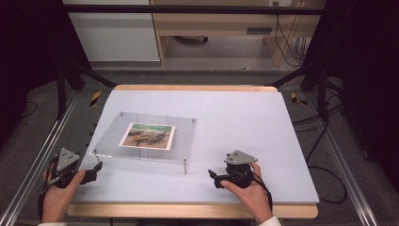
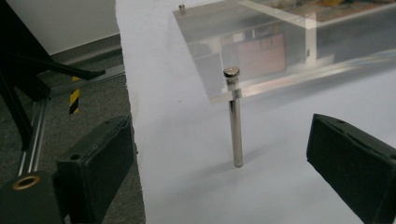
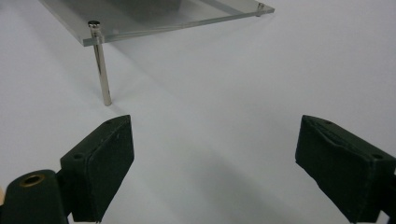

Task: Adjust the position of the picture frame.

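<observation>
From my remote station I logged the left gripper [image 1: 92, 170] at the table's near-left corner, jaws spread wide, nothing between them. It sat at the left edge of the white table sheet [image 1: 244, 122], near the front-left corner of the clear acrylic plate on four thin metal legs [image 1: 188, 136], not touching it. In the left gripper view the shiny front-left metal leg [image 2: 237, 135] stood upright ahead, framed between the two black jaws but farther out, apart from both. The plate corner sat on that leg's top.

The plate stood left of centre on the sheet, raised on its legs. A small rectangular printed picture in brown and green tones [image 1: 147, 135] lay at the plate's middle; I could not tell whether on top or under it.

The right gripper [image 1: 214, 178] rested near the front edge, right of the plate, jaws also released and empty, tips pointing left. In the right gripper view the front-right metal leg [image 3: 102, 70] stood ahead and to the left of the jaws, well clear of them.
</observation>
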